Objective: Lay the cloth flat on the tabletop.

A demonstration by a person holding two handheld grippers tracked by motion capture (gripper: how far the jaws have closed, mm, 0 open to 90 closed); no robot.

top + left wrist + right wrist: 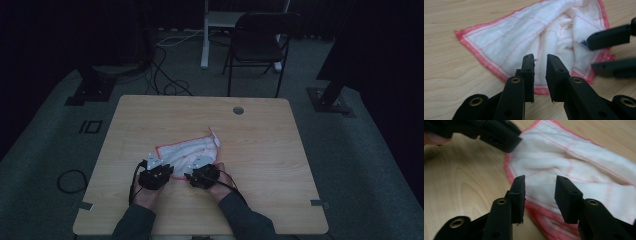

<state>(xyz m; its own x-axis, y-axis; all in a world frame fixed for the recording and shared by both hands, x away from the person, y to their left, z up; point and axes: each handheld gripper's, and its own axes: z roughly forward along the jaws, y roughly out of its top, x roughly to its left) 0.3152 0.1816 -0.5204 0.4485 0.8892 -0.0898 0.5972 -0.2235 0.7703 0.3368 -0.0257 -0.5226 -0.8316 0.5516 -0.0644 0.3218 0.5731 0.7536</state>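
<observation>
Dim room, grey carpeted floor, black folding chair [257,42] behind a pale wooden tabletop [270,165]. On it, near the person's edge: one crumpled white cotton cloth with red stitched border [187,150]. Left gripper [155,176] and right gripper [202,175] sit side by side at the cloth's near edge. Left gripper view: fingers [528,72] narrowly apart above the hem, gripping nothing; right gripper's fingers at the picture's right. Right gripper view: fingers [518,195] apart over the red border, empty; the other gripper at top left.
</observation>
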